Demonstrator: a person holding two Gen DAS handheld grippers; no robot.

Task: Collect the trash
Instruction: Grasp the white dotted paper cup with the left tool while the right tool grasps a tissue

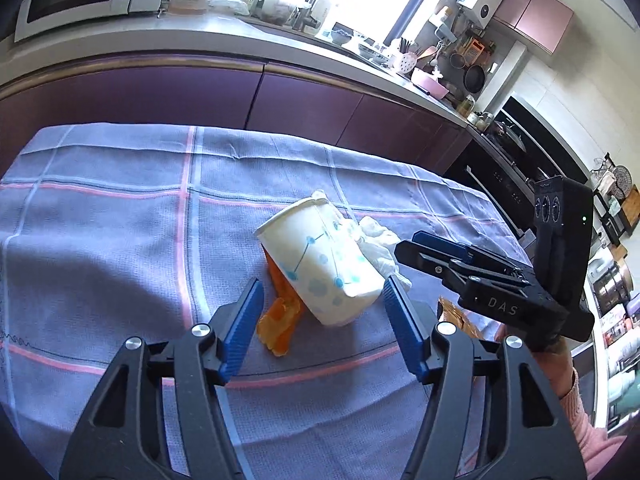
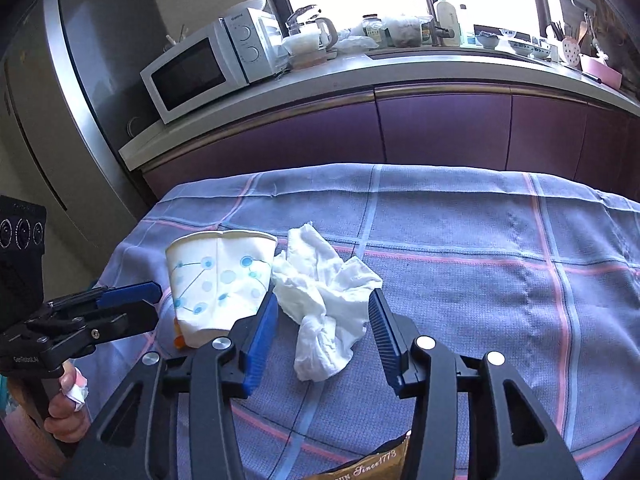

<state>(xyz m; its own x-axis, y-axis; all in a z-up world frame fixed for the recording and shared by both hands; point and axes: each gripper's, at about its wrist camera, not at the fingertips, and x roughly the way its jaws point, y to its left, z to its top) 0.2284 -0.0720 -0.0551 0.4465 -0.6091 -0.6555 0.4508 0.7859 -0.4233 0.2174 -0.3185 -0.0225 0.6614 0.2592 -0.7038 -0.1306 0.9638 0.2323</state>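
Observation:
A dented white paper cup (image 1: 320, 260) with blue dots leans on the checked tablecloth, over an orange peel (image 1: 280, 320). My left gripper (image 1: 324, 292) is open, its blue pads either side of the cup's base. A crumpled white tissue (image 2: 324, 304) lies right of the cup (image 2: 220, 280). My right gripper (image 2: 322, 312) is open, pads around the tissue. The right gripper also shows in the left wrist view (image 1: 420, 244), beside the tissue (image 1: 380, 248). A brown wrapper (image 1: 460, 316) lies under it; its printed edge (image 2: 372, 460) shows at the bottom of the right wrist view.
The table (image 2: 480, 260) stands before purple kitchen cabinets (image 2: 440, 128). A microwave (image 2: 200, 68), kettle and bottles sit on the counter. A fridge (image 2: 60, 100) stands at left. The left gripper (image 2: 120, 304) shows at the right wrist view's left edge.

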